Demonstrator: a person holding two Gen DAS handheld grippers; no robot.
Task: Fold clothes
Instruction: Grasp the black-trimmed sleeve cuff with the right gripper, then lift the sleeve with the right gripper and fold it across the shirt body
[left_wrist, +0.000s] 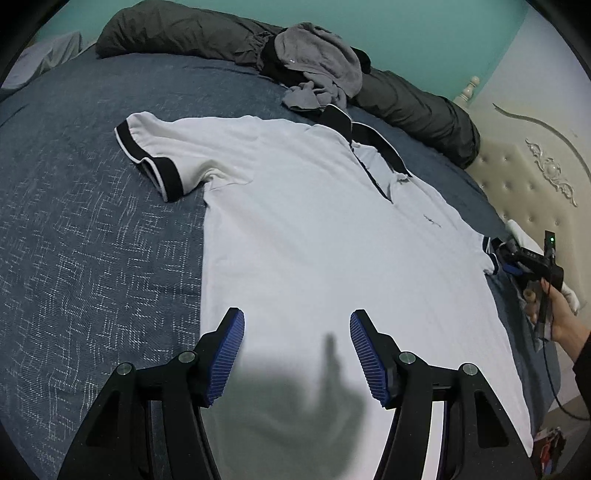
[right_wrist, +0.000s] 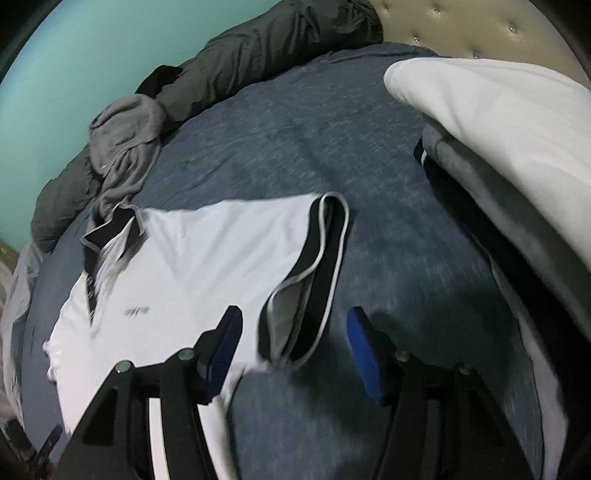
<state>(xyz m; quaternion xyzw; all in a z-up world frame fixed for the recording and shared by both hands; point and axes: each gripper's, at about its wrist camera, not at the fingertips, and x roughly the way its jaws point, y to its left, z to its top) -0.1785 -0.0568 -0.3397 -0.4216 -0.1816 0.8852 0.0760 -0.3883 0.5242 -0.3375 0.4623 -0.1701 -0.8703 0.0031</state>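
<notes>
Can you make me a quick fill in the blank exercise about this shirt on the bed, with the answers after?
1. The white polo shirt has collar and sleeve cuffs trimmed in ____.
2. The shirt lies spread on a ____ bedspread.
3. The jaws of the left gripper stand ____, nothing between them.
4. The right gripper hovers over the shirt's ____ cuff.

Missing words: black; blue; open; sleeve

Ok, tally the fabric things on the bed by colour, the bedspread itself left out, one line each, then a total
White with black trim: 1, the polo shirt spread flat
Grey: 1, the crumpled garment past its collar
Dark olive: 1, the rolled duvet along the wall
White: 1, the pillow by the headboard
Total: 4
</notes>
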